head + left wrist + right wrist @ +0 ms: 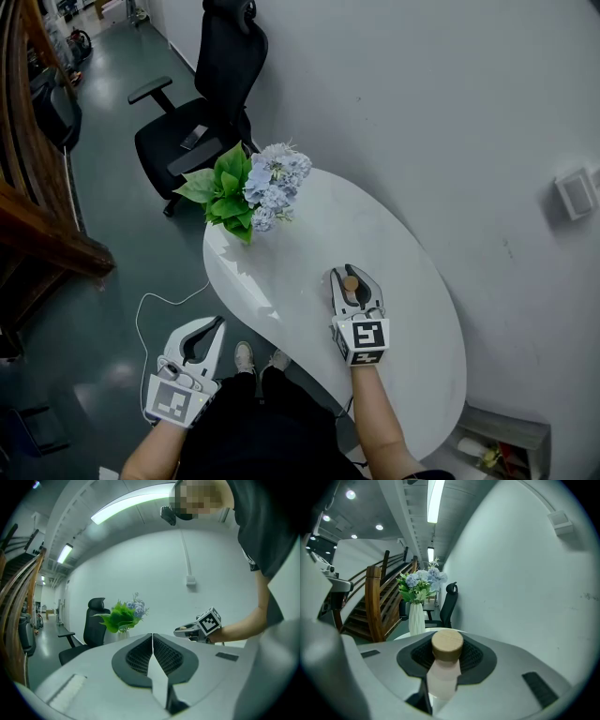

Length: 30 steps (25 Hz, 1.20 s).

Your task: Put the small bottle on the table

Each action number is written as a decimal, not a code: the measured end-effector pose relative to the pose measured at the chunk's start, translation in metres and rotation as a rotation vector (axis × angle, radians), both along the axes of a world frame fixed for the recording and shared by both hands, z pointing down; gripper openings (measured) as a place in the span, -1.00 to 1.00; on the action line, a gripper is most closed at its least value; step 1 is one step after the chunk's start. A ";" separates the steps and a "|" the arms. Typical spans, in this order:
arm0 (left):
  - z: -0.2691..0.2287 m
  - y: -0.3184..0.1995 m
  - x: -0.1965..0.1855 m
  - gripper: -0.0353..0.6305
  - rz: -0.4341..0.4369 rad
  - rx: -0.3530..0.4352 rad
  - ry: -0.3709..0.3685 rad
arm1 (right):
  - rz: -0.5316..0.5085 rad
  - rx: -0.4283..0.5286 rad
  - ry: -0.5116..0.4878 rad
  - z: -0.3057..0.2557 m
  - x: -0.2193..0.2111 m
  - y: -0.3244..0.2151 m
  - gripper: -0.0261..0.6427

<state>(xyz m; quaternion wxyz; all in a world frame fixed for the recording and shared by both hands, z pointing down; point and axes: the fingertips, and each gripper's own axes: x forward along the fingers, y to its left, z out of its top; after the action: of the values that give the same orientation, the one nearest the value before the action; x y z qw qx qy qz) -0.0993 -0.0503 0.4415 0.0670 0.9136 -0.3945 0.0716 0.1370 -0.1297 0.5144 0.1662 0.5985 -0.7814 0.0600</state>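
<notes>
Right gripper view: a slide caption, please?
Right hand-held gripper holding a small wood-capped bottle, flower vase beyond.

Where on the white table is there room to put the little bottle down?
Nearly the whole table is bare: the wide middle between the flowers and the right gripper holding the small bottle, and the near end by the person's arm. Only the flower end is crowded.

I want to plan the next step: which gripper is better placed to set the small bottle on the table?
Right. The right gripper holds the small bottle over the table; the left gripper is shut, empty and beside the table, over the floor.
</notes>
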 end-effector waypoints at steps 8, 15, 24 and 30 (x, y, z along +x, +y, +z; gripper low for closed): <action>0.005 0.004 0.000 -0.87 -0.008 -0.014 -0.013 | -0.015 -0.029 -0.005 0.025 -0.005 -0.003 -0.63; 0.006 0.005 0.002 -0.87 -0.010 -0.019 -0.030 | -0.016 -0.044 0.007 0.045 -0.007 -0.009 -0.63; 0.004 0.007 -0.004 -0.87 -0.025 -0.014 -0.051 | -0.009 -0.061 0.001 0.063 -0.009 -0.013 -0.63; 0.004 0.007 -0.004 -0.87 -0.029 -0.014 -0.064 | 0.003 -0.074 0.001 0.074 -0.007 -0.017 -0.63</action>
<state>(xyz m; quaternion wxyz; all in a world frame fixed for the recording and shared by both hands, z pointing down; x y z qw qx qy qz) -0.1037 -0.0432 0.4452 0.0617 0.9045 -0.4093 0.1027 0.1299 -0.1465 0.5886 0.1886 0.5930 -0.7777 0.0888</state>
